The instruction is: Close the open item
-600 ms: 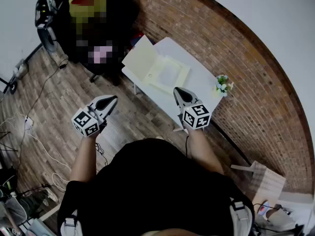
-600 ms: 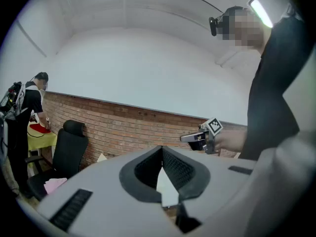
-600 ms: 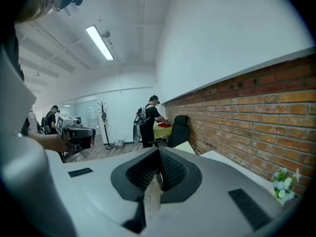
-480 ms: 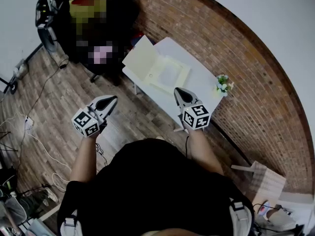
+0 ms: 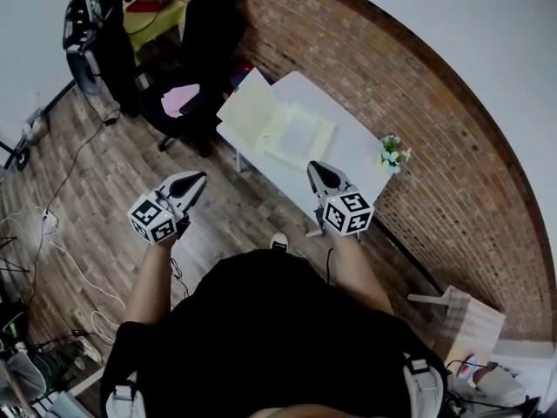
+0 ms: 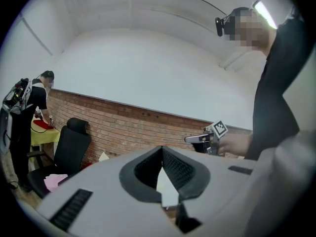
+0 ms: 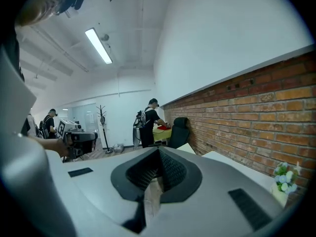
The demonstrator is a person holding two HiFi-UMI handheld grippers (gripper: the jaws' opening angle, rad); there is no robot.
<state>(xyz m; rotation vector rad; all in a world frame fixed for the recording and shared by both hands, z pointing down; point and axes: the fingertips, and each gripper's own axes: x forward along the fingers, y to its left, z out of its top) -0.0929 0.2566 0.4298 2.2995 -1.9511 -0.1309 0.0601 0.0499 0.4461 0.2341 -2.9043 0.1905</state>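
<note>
We see the box (image 5: pixel 298 135) lying open on the table (image 5: pixel 357 151) ahead. Long axis runs along the table, lid (image 5: pixel 246 104) flapped out past its left end. Left gripper (image 5: pixel 198 178) and right gripper (image 5: pixel 313 165) are both closed, empty, well short of it.

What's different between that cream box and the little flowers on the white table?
The cream box is wide and flat; the flowers are small and stand upright. The box lies open, its lid swung back at the table's left end; the flowers sit at the right end, by the brick wall. Both rest on the white table.
</note>
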